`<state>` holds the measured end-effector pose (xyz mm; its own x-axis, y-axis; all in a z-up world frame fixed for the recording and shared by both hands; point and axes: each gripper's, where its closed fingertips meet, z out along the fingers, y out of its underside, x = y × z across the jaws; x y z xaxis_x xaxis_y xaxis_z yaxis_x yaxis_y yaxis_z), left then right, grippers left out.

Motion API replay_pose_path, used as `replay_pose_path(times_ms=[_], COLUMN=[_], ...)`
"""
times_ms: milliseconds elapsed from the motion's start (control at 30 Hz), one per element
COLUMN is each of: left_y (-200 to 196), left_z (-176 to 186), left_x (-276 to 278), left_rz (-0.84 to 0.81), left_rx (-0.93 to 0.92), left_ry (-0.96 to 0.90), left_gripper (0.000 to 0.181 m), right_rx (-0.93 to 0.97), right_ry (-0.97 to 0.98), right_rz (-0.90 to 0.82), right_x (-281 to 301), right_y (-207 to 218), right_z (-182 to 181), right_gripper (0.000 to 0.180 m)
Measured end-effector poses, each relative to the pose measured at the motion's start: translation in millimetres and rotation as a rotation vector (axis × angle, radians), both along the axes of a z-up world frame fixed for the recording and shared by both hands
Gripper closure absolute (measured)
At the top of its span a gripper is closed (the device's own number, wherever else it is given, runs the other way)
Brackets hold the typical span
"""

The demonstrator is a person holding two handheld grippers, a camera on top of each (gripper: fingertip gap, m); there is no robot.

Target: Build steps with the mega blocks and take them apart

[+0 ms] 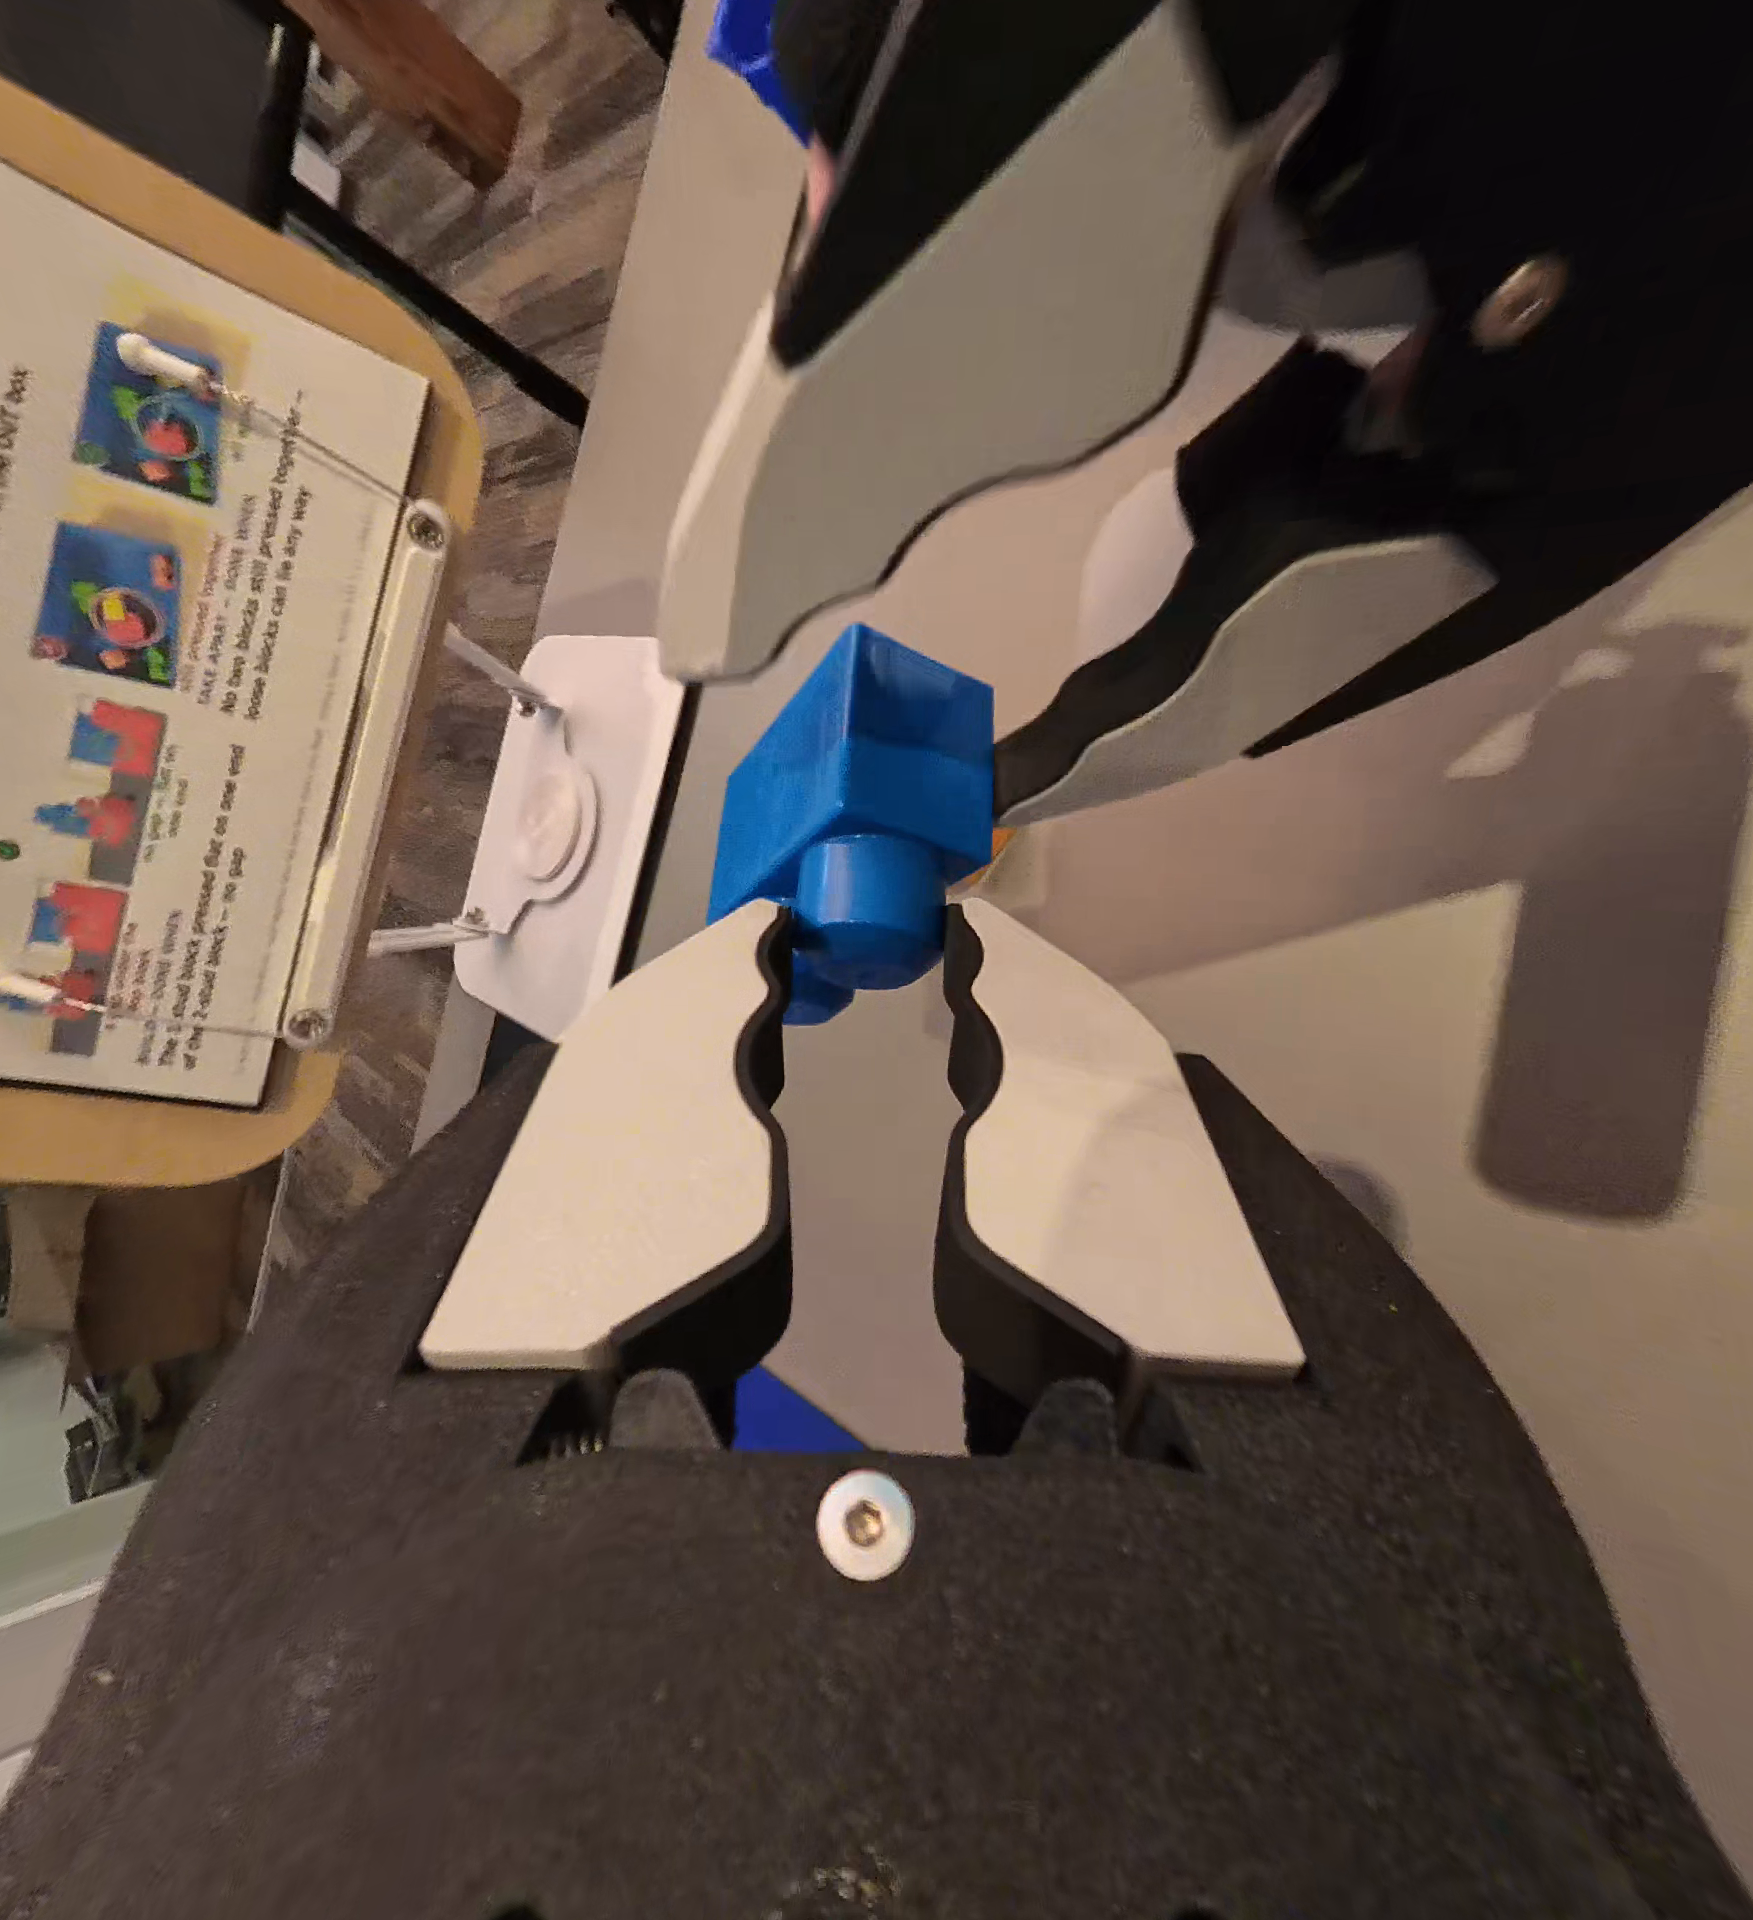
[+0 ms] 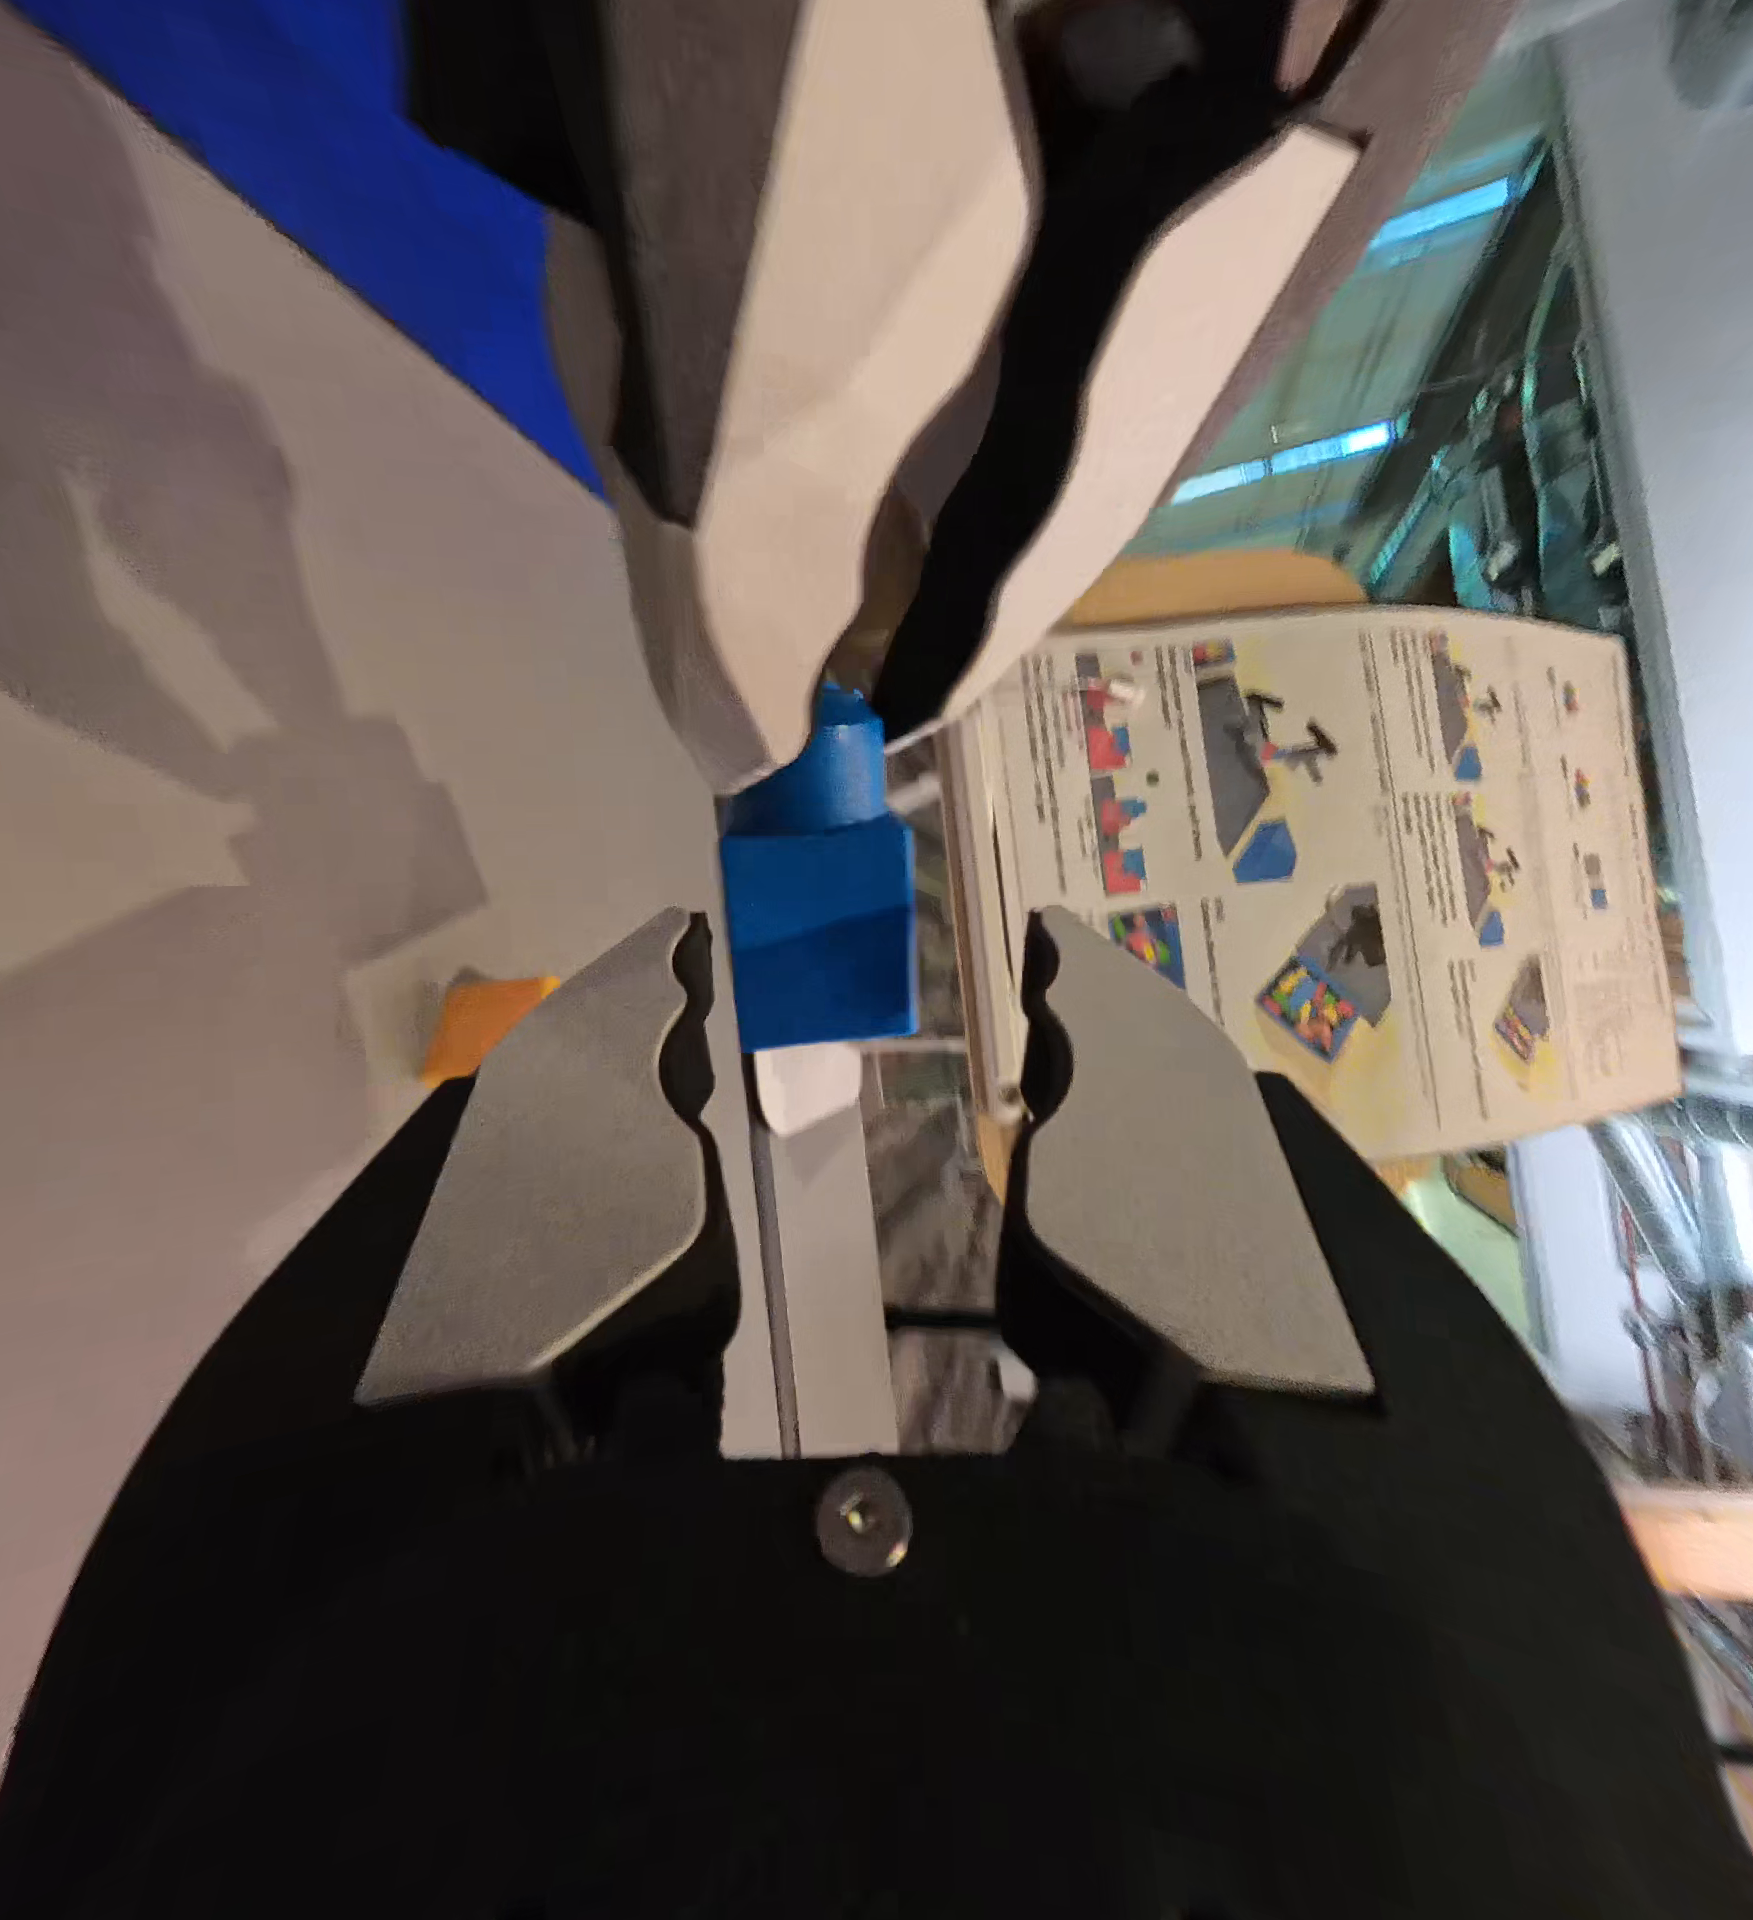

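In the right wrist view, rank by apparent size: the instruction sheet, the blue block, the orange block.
1. Instruction sheet
2. Blue block
3. Orange block, partly hidden behind the right gripper's finger, so its rank is unsure.

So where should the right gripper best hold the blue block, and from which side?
Grip the blue block on its flat square body, coming from the end opposite the stud, which the left gripper already clamps. The right gripper is open, its fingers either side of the body.

The left gripper (image 1: pixel 864 914) is clamped at frame centre; the right gripper (image 2: pixel 867 940) is held spread apart at centre.
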<state>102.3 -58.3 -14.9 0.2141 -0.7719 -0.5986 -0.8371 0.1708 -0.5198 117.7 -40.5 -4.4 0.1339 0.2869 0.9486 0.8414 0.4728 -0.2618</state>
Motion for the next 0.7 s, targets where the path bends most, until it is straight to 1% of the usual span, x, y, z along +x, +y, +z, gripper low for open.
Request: replay_pose_path(times_ms=[33, 67, 100, 167, 200, 233, 300, 367, 400, 467, 533, 600, 700], left_y=[-0.8, -1.5, -1.4, -0.4, 4.0, 7.1, 8.9, 9.1, 4.9, -11.2, -24.3, -24.0, -23.3], left_z=[-0.1, 0.1, 0.6, 5.5, 12.8, 19.4, 32.3, 49.0, 58.3, 73.2, 81.5, 79.6, 73.5], left_x=[3.5, 5.8, 6.5, 7.3, 4.0, -0.5, -7.0, -6.9, -2.8, 5.7, 9.6, 10.0, 13.8], left_rz=[-0.008, -0.01, -0.007, -0.016, -0.001, 0.012, 0.008, -0.029, -0.077, -0.22, -0.324, -0.326, -0.314], left_rx=[0.008, 0.005, 0.007, 0.029, 0.063, 0.07, 0.018, -0.066, -0.122, -0.238, -0.305, -0.304, -0.304], left_ry=[-0.005, -0.011, -0.014, -0.037, -0.058, -0.088, -0.205, -0.404, -0.521, -0.707, -0.796, -0.793, -0.768], left_gripper=[0.153, 0.153, 0.153, 0.151, 0.142, 0.134, 0.118, 0.103, 0.101, 0.112, 0.122, 0.122, 0.124], right_rx=[-0.018, -0.047, -0.055, -0.06, -0.076, -0.092, -0.181, -0.371, -0.506, -0.8, -0.99, -1.08, -1.128], right_ry=[-0.031, -0.061, -0.068, -0.043, -0.017, 0.026, 0.162, 0.36, 0.47, 0.672, 0.81, 0.873, 0.918], right_rz=[-0.027, -0.035, -0.034, -0.025, -0.028, -0.027, 0.019, 0.116, 0.202, 0.398, 0.516, 0.572, 0.611], right_x=[2.4, 3.3, 3.7, 5.9, 8.5, 11.7, 16.3, 15.6, 11.2, 2.0, 1.1, 3.0, 4.0], right_y=[3.8, 4.9, 5.7, 7.4, 9.2, 10.9, 10.5, 3.2, -5.8, -28.5, -39.4, -42.4, -43.2], right_z=[-6.4, -13.8, -16.8, -14.0, -10.7, -5.0, 7.3, 20.1, 27.1, 43.5, 56.9, 62.6, 65.4], right_gripper=[0.122, 0.134, 0.142, 0.142, 0.142, 0.142, 0.142, 0.142, 0.142, 0.143, 0.143, 0.142, 0.143])
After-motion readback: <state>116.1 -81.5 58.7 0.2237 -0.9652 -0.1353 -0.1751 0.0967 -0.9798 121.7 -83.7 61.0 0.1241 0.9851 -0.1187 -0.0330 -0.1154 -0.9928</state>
